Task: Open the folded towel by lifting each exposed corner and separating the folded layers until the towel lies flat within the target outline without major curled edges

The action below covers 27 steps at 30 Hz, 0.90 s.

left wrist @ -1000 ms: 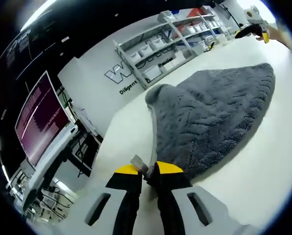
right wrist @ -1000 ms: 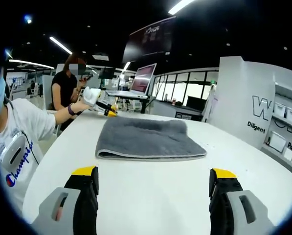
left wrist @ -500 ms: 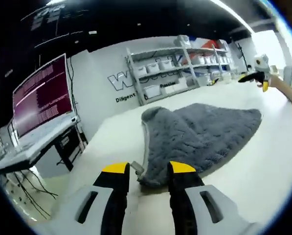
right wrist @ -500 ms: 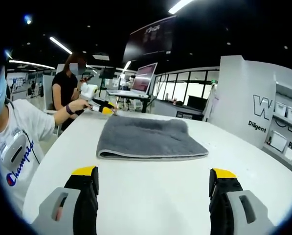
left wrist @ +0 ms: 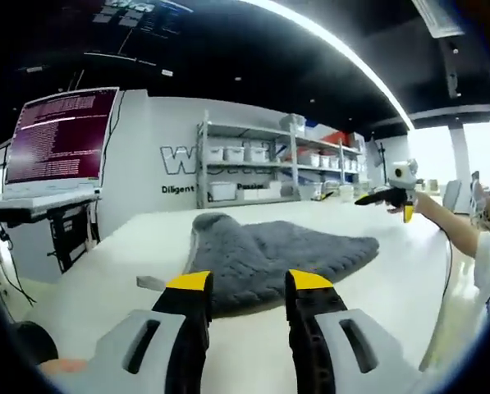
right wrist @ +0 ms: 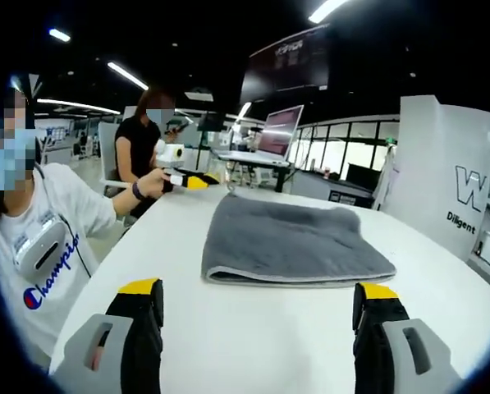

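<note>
grey plush towel [right wrist: 298,242] still folded on the white table [right wrist: 253,328]; unfolding barely begun

left gripper [left wrist: 249,287] has its jaws parted at the towel's near corner, holding nothing; right gripper [right wrist: 257,297] hangs wide open, well short of the folded edge. every layer remains to separate.

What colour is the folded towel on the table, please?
Grey; the towel shows best in the right gripper view.
</note>
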Tool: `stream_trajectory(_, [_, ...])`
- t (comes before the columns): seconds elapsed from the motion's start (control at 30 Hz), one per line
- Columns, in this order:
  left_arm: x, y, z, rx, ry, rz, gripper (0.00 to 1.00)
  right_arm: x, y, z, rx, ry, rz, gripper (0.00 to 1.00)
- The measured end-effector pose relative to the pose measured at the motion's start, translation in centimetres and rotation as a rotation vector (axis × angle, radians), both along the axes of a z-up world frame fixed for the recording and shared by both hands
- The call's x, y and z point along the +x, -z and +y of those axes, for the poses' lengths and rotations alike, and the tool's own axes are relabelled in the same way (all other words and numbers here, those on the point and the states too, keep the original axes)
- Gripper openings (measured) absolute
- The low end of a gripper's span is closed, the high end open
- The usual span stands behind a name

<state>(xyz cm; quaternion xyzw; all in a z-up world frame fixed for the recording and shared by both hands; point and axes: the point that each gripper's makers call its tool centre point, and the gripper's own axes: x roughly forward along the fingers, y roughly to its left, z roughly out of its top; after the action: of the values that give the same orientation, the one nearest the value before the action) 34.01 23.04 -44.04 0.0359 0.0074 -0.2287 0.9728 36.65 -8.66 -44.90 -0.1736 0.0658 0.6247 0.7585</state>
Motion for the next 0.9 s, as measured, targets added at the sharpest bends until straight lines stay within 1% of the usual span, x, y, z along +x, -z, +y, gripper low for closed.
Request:
stream_trajectory(0.03, [0.0,-0.7,-0.3,0.011,0.007,-0.048,0.37,-0.2,0.3,0.3,-0.007,-0.008,0.002,0.99])
stream_trajectory(0.1, [-0.3,-0.9,-0.9,0.015,0.034,-0.069,0.44,-0.3,0.5,0.8,-0.014,-0.023,0.004,0.99])
stream_trajectory(0.17, [-0.3,-0.9,-1.2,0.003,0.056,-0.063,0.47,-0.9,0.5,1.2,-0.005,-0.054,0.021,0.99])
stream_trajectory(0.2, [-0.3,-0.9,-1.5,-0.002,0.068,-0.06,0.49,-1.2,0.3,1.5,0.014,-0.068,0.042,0.99])
stream_trajectory(0.23, [-0.3,-0.7,-1.9,-0.002,0.089,-0.045,0.52,-1.2,0.3,1.6,0.019,-0.07,0.053,0.99])
stream_trajectory(0.27, [-0.4,-0.3,-2.4,-0.002,0.123,-0.018,0.55,-1.4,0.4,1.8,0.022,-0.076,0.059,0.99])
stream_trajectory(0.3, [-0.4,0.0,-2.6,-0.006,0.139,0.001,0.56,-1.4,0.5,2.0,0.022,-0.079,0.061,0.99])
stream_trajectory(0.33, [-0.3,-0.1,-2.5,-0.006,0.138,-0.002,0.57,-1.6,0.6,2.1,0.018,-0.082,0.063,0.99])
stream_trajectory(0.4, [-0.4,0.0,-2.9,0.003,0.168,-0.014,0.59,-1.9,0.9,2.5,0.017,-0.098,0.079,0.99])
stream_trajectory(0.5, [-0.5,-0.1,-2.8,-0.043,0.189,0.004,0.66,-2.3,1.0,3.1,0.032,-0.111,0.106,0.99])
stream_trajectory(0.57, [-0.6,-0.1,-2.9,-0.049,0.196,0.002,0.7,-2.6,1.1,3.5,0.042,-0.115,0.124,0.99])
stream_trajectory(0.6, [-0.6,0.0,-3.1,-0.047,0.199,0.002,0.71,-2.8,1.2,3.8,0.046,-0.118,0.135,0.98])
stream_trajectory(0.7, [-0.8,0.5,-3.4,-0.01,0.202,0.01,0.72,-2.9,1.9,4.2,0.037,-0.122,0.156,0.95])
stream_trajectory(0.77, [-0.8,0.7,-3.5,-0.001,0.209,0.015,0.74,-3.2,2.4,4.5,0.04,-0.119,0.193,0.92])
stream_trajectory(0.83, [-0.9,0.8,-3.5,0.006,0.213,0.013,0.76,-3.6,2.6,4.9,0.061,-0.121,0.233,0.88])
stream_trajectory(0.9, [-1.0,0.7,-3.5,0.009,0.214,0.007,0.77,-3.8,2.8,5.0,0.059,-0.126,0.236,0.81])
